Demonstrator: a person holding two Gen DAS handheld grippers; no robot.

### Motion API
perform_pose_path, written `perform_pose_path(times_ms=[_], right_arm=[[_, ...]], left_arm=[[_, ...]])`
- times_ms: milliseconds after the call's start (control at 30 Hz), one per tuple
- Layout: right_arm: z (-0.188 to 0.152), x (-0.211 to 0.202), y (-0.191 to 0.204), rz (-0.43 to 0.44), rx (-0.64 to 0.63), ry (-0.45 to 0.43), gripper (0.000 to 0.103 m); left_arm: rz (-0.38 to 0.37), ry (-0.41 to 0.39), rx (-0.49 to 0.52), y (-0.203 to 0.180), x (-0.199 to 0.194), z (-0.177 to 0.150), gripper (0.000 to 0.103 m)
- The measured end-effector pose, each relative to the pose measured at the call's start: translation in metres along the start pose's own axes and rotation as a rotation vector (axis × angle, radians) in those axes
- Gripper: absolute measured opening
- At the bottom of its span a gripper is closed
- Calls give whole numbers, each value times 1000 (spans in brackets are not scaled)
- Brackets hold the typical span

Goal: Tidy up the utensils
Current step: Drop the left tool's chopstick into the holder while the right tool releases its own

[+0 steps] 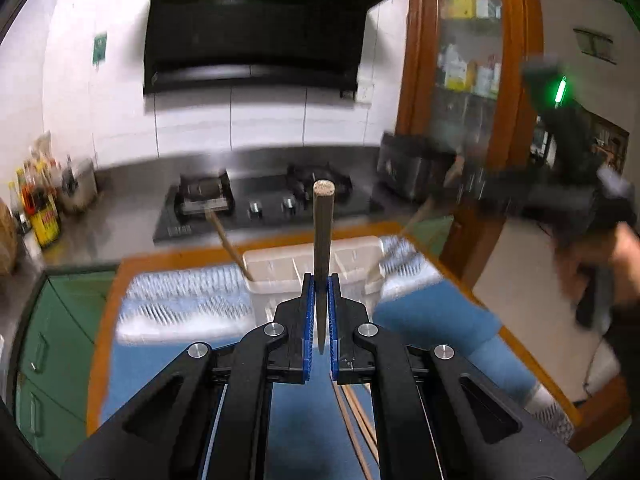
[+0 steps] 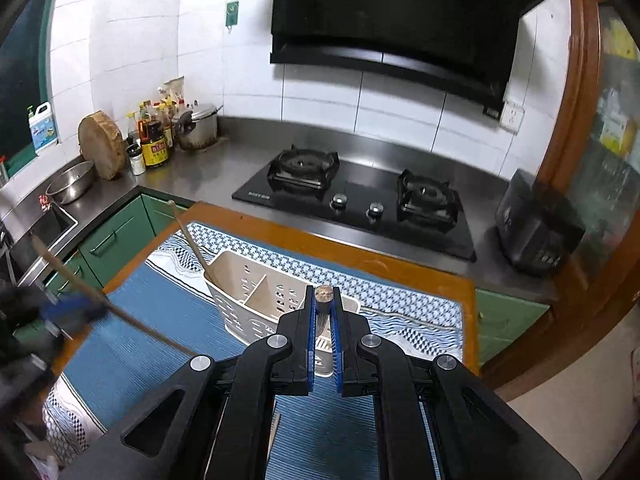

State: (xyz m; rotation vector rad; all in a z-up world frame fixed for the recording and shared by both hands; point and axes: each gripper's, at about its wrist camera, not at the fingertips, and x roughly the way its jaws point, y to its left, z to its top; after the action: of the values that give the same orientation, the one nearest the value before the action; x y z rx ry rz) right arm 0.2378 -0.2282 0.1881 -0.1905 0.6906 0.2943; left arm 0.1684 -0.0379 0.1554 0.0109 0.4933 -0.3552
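Both views are evenly lit by soft, cool indoor light with no hard shadows. The left wrist view is heavily motion-blurred: the patterned mat (image 1: 180, 300), the stove (image 1: 264, 204) and the cabinet at right smear sideways, and the right gripper (image 1: 560, 184) at the right edge is a dark streak with a green light glowing on it. The right wrist view is sharp, except for a blurred dark shape at lower left. Pale sheen lies on the steel counter (image 2: 224, 168). Fisheye distortion bends the walls, and the corners fall black.
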Motion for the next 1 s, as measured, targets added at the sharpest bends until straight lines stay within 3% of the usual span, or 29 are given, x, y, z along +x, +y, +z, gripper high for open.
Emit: perform_pose_path(times_ms=[133, 300, 467, 667, 767, 933, 1000], right_arm=[[-4, 17, -1, -4, -2, 21, 7], [-8, 30, -3, -13, -2, 28, 7], [-14, 26, 1, -21, -23, 2, 7], [-28, -1, 0, -14, -18, -55, 20], [-41, -21, 1, -3, -12, -88, 21], [-77, -49, 8, 32, 19, -107, 22], [-97, -56, 13, 48, 31, -100, 22]], left_arm=[[31, -74, 10, 3, -2, 38, 5], [81, -90, 2, 9, 21, 61, 5], [110, -60, -11, 15, 48, 60, 5], [107, -3, -47, 26, 73, 49, 5], [111, 22, -46, 28, 79, 46, 6], [107, 7, -31, 25, 71, 47, 16], [107, -3, -30, 23, 62, 48, 28]])
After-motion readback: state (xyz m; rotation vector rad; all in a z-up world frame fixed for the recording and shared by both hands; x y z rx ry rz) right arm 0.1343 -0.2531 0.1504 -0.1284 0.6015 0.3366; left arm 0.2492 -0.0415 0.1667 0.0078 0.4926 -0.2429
